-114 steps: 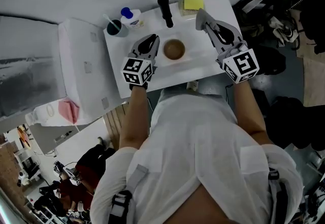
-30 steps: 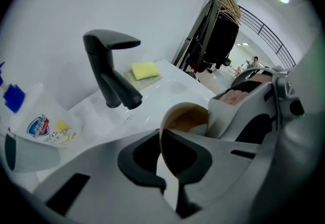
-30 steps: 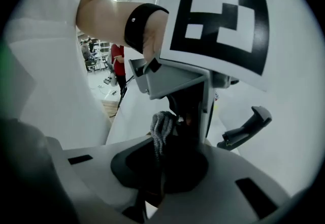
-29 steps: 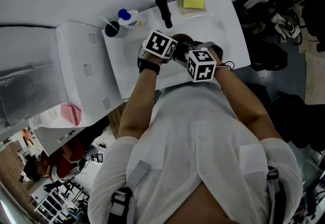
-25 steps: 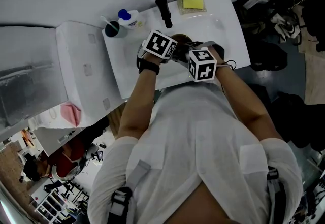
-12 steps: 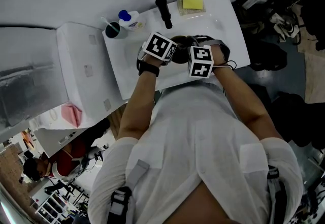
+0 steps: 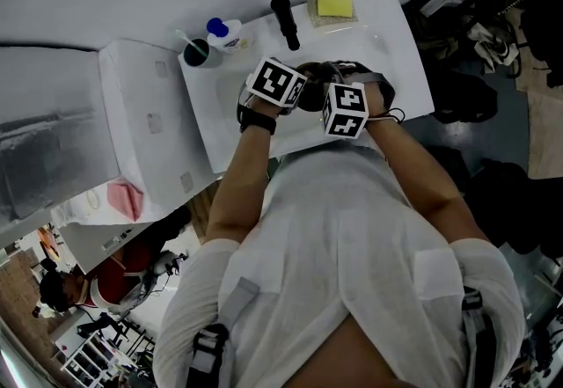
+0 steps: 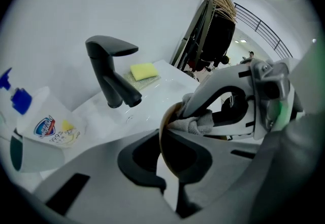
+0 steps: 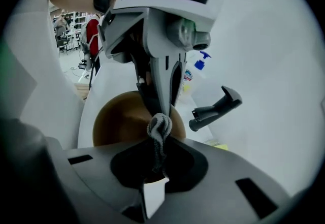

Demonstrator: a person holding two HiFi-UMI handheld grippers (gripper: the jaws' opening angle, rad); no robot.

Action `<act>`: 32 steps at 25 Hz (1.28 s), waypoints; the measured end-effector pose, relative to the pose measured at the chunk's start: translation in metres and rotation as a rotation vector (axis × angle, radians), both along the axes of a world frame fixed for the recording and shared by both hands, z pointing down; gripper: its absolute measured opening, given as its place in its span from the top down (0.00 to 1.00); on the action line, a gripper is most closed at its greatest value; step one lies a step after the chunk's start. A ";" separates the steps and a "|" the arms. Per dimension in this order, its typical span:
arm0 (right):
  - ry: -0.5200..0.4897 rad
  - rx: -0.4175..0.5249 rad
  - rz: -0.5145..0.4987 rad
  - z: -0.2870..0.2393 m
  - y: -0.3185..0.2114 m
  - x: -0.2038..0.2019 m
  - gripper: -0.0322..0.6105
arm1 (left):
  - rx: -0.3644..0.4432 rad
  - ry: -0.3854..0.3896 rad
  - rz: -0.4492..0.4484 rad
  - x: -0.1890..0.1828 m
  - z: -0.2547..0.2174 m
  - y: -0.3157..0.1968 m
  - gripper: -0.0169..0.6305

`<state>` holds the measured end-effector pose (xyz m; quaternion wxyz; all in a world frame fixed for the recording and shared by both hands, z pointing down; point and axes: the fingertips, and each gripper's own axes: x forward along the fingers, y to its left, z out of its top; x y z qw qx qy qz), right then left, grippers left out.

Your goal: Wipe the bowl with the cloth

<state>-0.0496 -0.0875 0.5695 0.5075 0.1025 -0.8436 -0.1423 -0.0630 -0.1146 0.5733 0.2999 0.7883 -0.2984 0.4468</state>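
My left gripper (image 8: 166,166) is shut on the rim of the brown bowl (image 8: 163,129), holding it tilted on edge above the white sink (image 7: 400,43). In the right gripper view my right gripper (image 9: 155,168) is shut on a bunched grey cloth (image 9: 159,127), which presses against the bowl (image 9: 119,119). In the left gripper view the cloth (image 8: 199,124) sits at the bowl's rim, in the right gripper's jaws. From the head view the two marker cubes (image 7: 345,109) stand close together over the basin, and the bowl is mostly hidden between them.
A black faucet (image 7: 283,21) stands at the back of the sink, with a yellow sponge (image 7: 334,5) to its right. A blue-capped bottle (image 7: 224,32) and a dark cup (image 7: 195,52) are at the back left. A white appliance (image 7: 145,122) flanks the counter's left.
Several seconds ago the grippers stood apart with the bowl resting in the sink. In the last second the right gripper has shifted slightly left against the held bowl.
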 end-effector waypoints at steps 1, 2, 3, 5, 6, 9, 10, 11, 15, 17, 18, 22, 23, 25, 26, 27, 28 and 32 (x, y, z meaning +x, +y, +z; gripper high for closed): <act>0.003 -0.009 0.011 -0.001 -0.001 0.002 0.88 | 0.004 0.005 -0.005 0.000 -0.001 -0.001 0.95; 0.009 -0.019 0.023 0.000 -0.002 0.005 0.88 | 0.009 0.009 -0.010 -0.001 -0.002 -0.002 0.95; 0.020 -0.029 0.033 0.001 -0.001 0.007 0.88 | 0.014 0.010 -0.014 -0.002 -0.002 -0.004 0.95; 0.037 -0.056 0.043 0.004 0.002 0.011 0.88 | 0.025 0.006 -0.026 -0.004 -0.003 -0.007 0.95; 0.040 -0.076 0.046 0.005 0.004 0.012 0.88 | 0.029 0.002 -0.033 -0.005 -0.003 -0.009 0.95; 0.037 -0.143 0.044 0.007 0.015 0.010 0.88 | 0.040 -0.003 -0.045 -0.007 -0.004 -0.012 0.95; 0.032 -0.162 0.040 0.007 0.019 0.009 0.88 | 0.043 -0.005 -0.047 -0.008 -0.004 -0.012 0.95; 0.027 -0.179 0.035 0.006 0.022 0.006 0.88 | 0.046 -0.007 -0.050 -0.008 -0.004 -0.013 0.95; -0.018 -0.256 0.035 0.002 0.035 -0.004 0.88 | 0.059 -0.007 -0.060 -0.007 -0.005 -0.016 0.95; -0.055 -0.285 0.039 -0.002 0.039 -0.012 0.88 | 0.060 -0.006 -0.064 -0.007 -0.005 -0.016 0.95; -0.073 -0.292 0.040 -0.004 0.040 -0.016 0.88 | 0.060 -0.005 -0.066 -0.007 -0.005 -0.017 0.95; -0.124 -0.284 0.052 -0.009 0.035 -0.027 0.88 | 0.059 0.008 -0.074 -0.002 -0.006 -0.017 0.95; -0.130 -0.282 0.056 -0.009 0.034 -0.028 0.88 | 0.059 0.012 -0.077 -0.002 -0.007 -0.017 0.95; -0.137 -0.293 0.063 -0.008 0.034 -0.027 0.88 | 0.061 0.016 -0.081 -0.002 -0.007 -0.017 0.95; -0.137 -0.308 0.065 -0.008 0.036 -0.025 0.88 | 0.062 0.014 -0.082 -0.002 -0.007 -0.018 0.95; -0.131 -0.324 0.067 -0.007 0.037 -0.023 0.88 | 0.063 0.009 -0.082 -0.003 -0.006 -0.018 0.95; -0.119 -0.335 0.067 -0.006 0.037 -0.019 0.88 | 0.064 0.003 -0.082 -0.005 -0.006 -0.018 0.95; -0.007 -0.293 0.064 0.006 0.028 0.001 0.88 | 0.066 -0.009 -0.078 -0.006 -0.005 -0.017 0.95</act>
